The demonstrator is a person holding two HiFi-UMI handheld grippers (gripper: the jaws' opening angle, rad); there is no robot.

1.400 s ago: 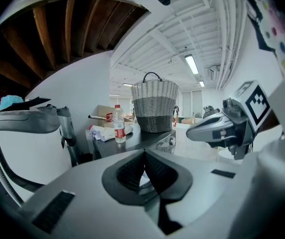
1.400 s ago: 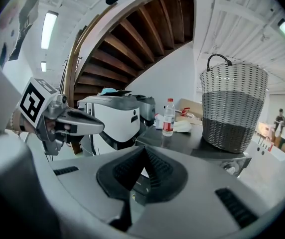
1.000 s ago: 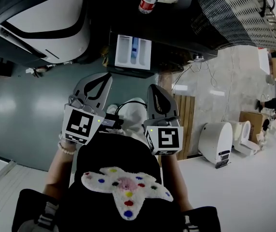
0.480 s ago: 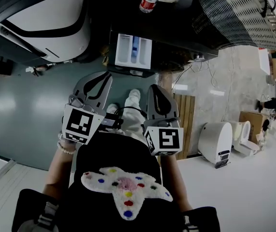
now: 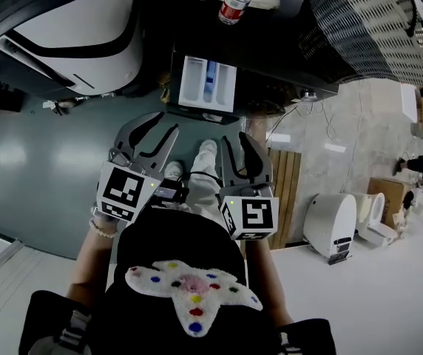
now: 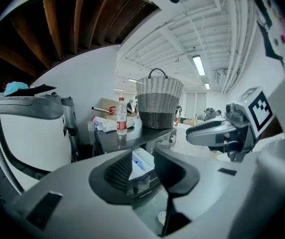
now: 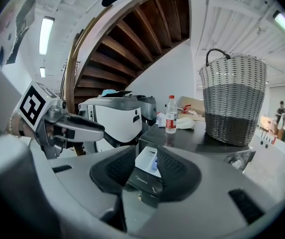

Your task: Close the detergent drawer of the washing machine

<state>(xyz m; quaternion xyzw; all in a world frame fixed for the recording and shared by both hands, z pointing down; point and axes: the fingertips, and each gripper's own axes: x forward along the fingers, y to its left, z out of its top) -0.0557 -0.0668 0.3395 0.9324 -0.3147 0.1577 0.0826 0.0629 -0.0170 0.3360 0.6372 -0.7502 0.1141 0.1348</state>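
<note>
At the front of the washing machine [image 5: 278,28], the detergent drawer [image 5: 206,82] stands pulled out over the floor [image 5: 41,146], its white compartments and blue insert open to the head view. We judge the closing push has not begun: both tools hang near our body, well apart from the drawer.

The left tool [image 5: 154,126] has just been opening its jaws and now holds them wide with nothing between them; its own view only sights the distant drawer through the gap. The right tool [image 5: 237,143] has also just been opening, to a moderate spread, and it is empty as well.

To do this well, we would bring one tool forward to the middle of the drawer's front panel and press straight along the slide, not at a corner, so the drawer does not skew or jam. No grip is needed. A flat, steady push until the front sits flush should do.

A bottle [image 5: 234,2] and a woven basket [image 5: 367,28] stand on top of the machine, clear of the drawer's travel. A white appliance [image 5: 71,28] stands at the left and a wooden panel [image 5: 282,176] at the right. Only our shoes [image 5: 206,150] lie between us and the drawer, so we see nothing blocking the approach.
</note>
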